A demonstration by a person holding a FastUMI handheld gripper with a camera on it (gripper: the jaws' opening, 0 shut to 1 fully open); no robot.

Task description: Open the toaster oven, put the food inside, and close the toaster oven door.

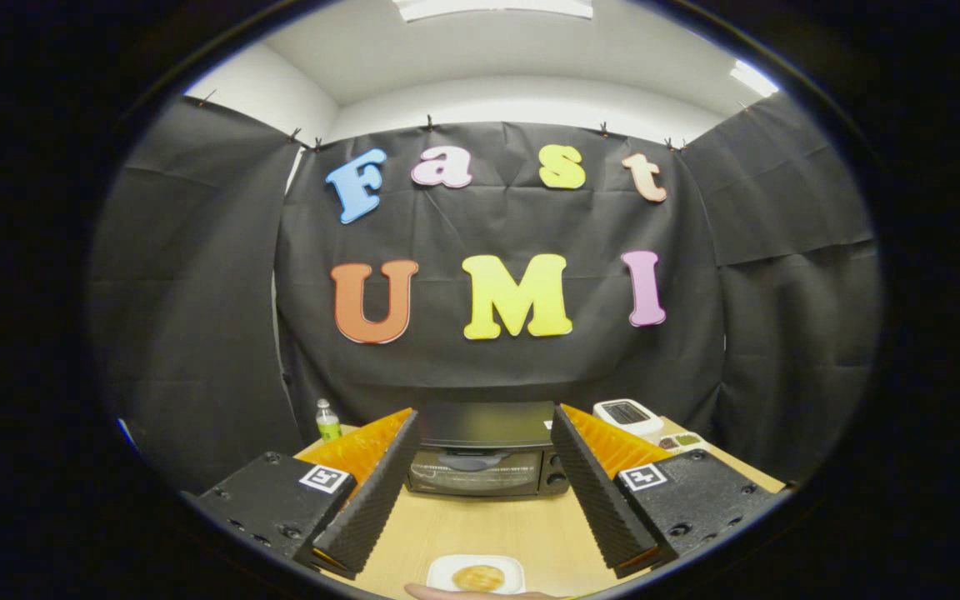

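A black toaster oven (pixel 484 454) stands on the wooden table (pixel 488 529) beyond my fingers, its glass door closed with the handle along the top. A white square plate (pixel 475 573) carrying a round golden piece of food (pixel 477 577) lies on the table nearer than the fingertips, below the gap between the fingers. My gripper (pixel 484 417) hangs above the table, open wide, with nothing between its fingers; the oven shows through the gap. A fingertip of a person's hand (pixel 463 592) touches the plate's near edge.
A small green bottle (pixel 327 421) stands at the back left of the table beside the oven. A white device with a dark screen (pixel 627 414) and a small patterned item (pixel 680 441) lie at the back right. Black cloth walls close in the table.
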